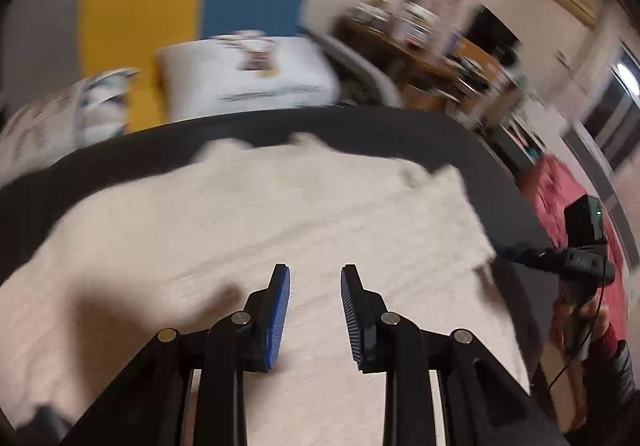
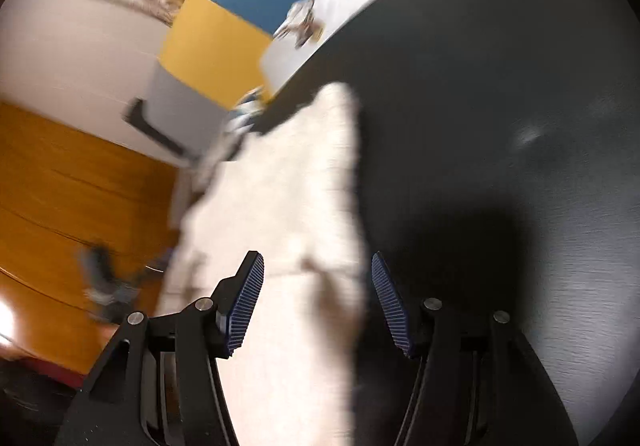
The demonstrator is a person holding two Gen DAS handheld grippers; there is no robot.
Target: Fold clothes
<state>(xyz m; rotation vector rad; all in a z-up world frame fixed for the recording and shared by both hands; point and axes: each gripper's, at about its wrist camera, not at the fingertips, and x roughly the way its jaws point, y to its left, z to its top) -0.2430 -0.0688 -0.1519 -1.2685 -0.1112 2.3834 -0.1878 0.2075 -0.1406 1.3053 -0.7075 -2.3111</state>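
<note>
A cream knitted garment [image 1: 248,214] lies spread on a dark round table [image 1: 360,126]. My left gripper [image 1: 315,282] is open and empty just above the garment's near part. In the right wrist view the same garment [image 2: 288,182] lies along the table's left side, its right edge between the blue pads. My right gripper [image 2: 318,270] is open and empty over that edge. The right gripper also shows in the left wrist view [image 1: 576,258], at the garment's right edge. Both views are motion-blurred.
The dark table [image 2: 500,106] stretches to the right. A white pillow [image 1: 248,74] lies on a yellow and blue cover behind the table. A cluttered wooden desk [image 1: 432,54] stands at the back right. A red cloth [image 1: 560,190] lies to the right. Orange wooden floor [image 2: 60,186] is to the left.
</note>
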